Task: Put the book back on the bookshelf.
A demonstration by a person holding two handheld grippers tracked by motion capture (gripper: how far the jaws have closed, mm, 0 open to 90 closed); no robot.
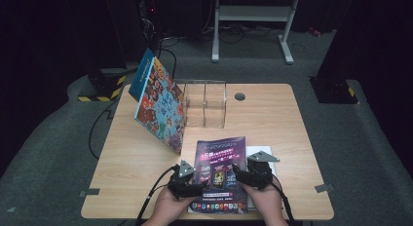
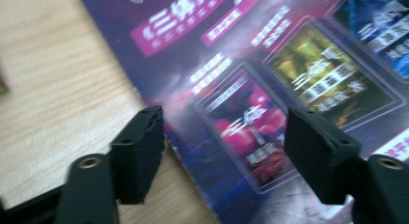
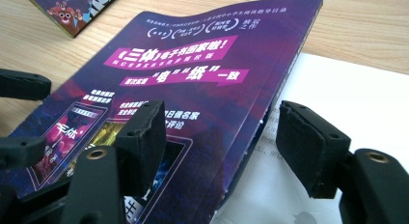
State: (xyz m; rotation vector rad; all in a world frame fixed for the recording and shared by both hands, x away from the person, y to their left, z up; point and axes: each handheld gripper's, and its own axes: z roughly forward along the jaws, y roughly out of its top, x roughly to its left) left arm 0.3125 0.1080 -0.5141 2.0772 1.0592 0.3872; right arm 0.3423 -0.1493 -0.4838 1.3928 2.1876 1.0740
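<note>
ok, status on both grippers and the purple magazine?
Left gripper, right gripper: open, jaws astride the purple magazine's edges. Magazine flat on white sheet. Nothing blocking.

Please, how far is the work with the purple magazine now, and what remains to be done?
Looks done: one colourful book already leans against the clear acrylic stand. In hand: both tongs sit at the purple magazine lying flat on the table, left tongs over its left edge, right tongs straddling its right edge, jaws open, nothing gripped. Probably left: gripping, lifting and placing it in the stand.
</note>
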